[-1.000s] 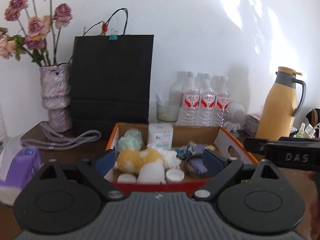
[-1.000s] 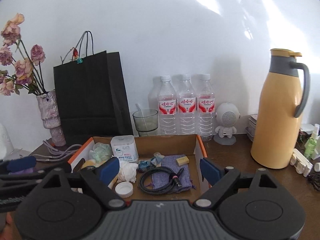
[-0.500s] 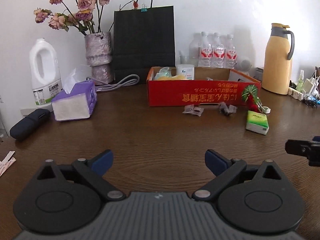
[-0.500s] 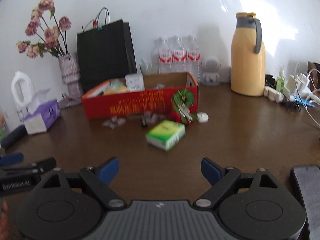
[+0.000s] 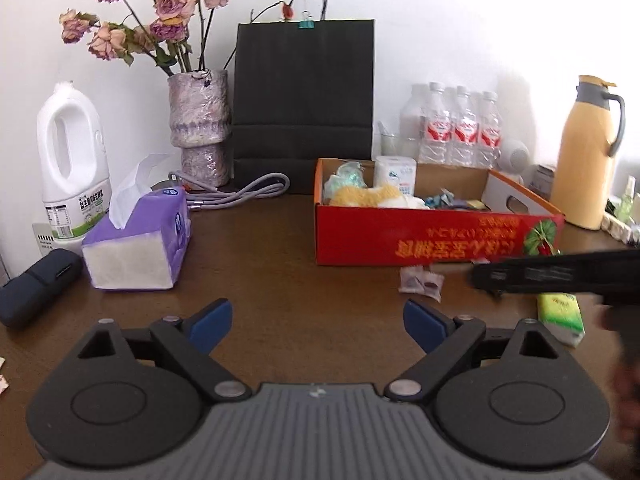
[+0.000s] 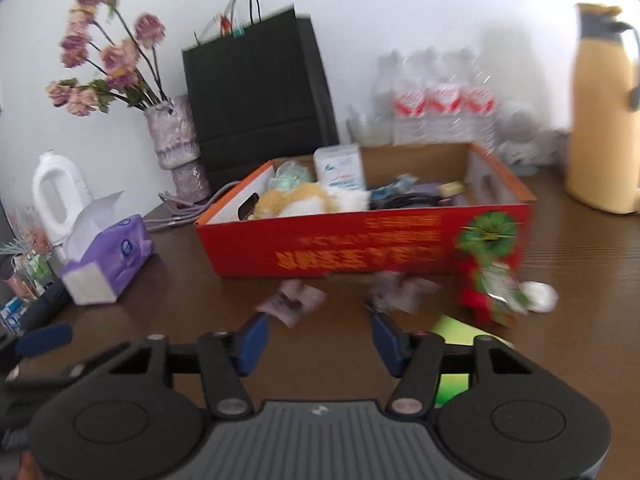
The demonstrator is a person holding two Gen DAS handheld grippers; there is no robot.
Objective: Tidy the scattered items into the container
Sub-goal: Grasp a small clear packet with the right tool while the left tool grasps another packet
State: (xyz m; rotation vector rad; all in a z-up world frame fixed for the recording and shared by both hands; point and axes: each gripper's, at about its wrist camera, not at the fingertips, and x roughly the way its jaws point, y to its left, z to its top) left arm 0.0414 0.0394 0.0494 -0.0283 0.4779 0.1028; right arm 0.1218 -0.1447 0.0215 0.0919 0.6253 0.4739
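The right gripper (image 6: 318, 338) hung low over the table in front of the red box (image 6: 360, 246), its jaws half closed with nothing between them; they had just been closing. The left gripper (image 5: 318, 322) stood spread wide and empty, farther back from the box. Most of the clutter already lay inside the box: a yellow plush toy (image 6: 292, 200), a white tissue roll (image 6: 340, 168), a coiled cable. Still loose just in front of the box were two small clear wrappers (image 6: 292, 302), a red-and-green packet (image 6: 490, 290) with a white cap (image 6: 540, 290) beside it, and a green tissue pack (image 5: 560, 316).

The wrappers looked thin and flat, so narrowed jaws could skate over one or push it under the box's front wall instead of pinching it. The right view was blurred by motion, and a fast reach might knock the packet aside.

The box front carried yellow Chinese characters, upside down and unreadable. A white jug (image 5: 74, 152) left of the box bore a green label, too small to read.
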